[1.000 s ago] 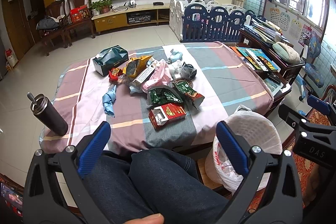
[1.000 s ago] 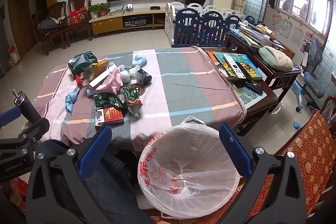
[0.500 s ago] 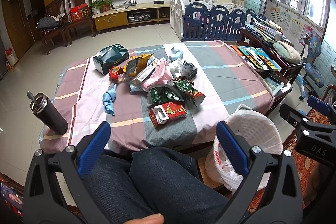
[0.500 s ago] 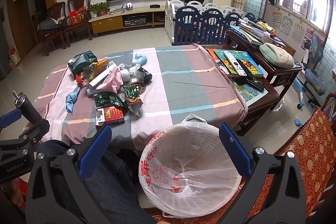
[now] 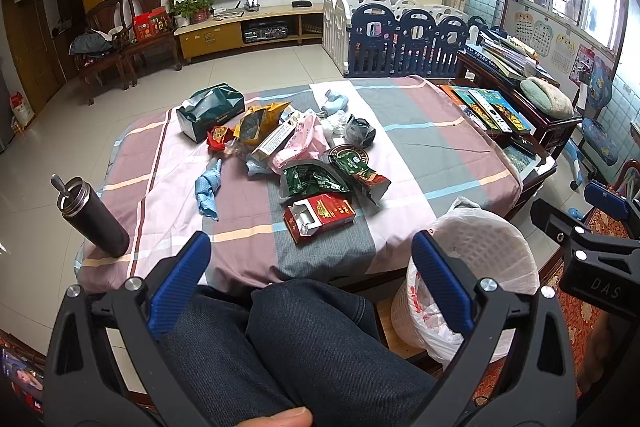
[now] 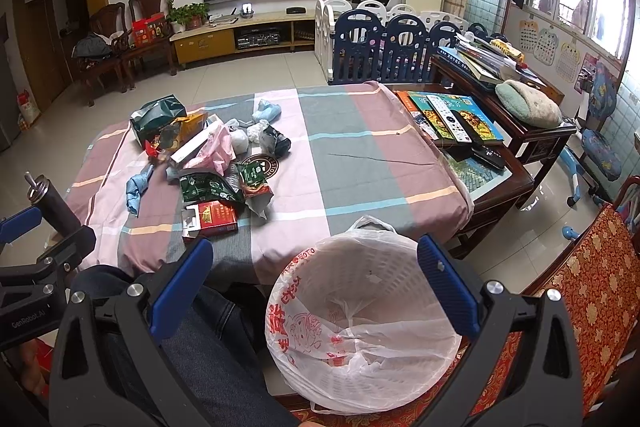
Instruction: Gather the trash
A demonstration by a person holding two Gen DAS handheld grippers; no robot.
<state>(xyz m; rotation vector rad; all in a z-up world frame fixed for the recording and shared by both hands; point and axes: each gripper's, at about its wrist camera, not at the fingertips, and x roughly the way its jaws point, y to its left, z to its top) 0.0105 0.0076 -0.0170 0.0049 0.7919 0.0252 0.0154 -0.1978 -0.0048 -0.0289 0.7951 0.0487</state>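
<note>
Red print on the bin liner [image 6: 298, 311] is unreadable; left gripper [image 5: 310, 261] and right gripper [image 6: 316, 263] fingers spread, housings reading "GenRobot.AI" and "DAS".

A heap of trash [image 5: 304, 155] is lying on the left half of the table [image 5: 440, 163], a carton [image 5: 320, 215] sitting at its near edge and a box [image 5: 210, 111] at its far left. A flask [image 5: 94, 217] is standing at the table's near left corner. A bin [image 6: 360, 315] is sitting before the table's near right side, beside the person's knees [image 5: 304, 331].
</note>
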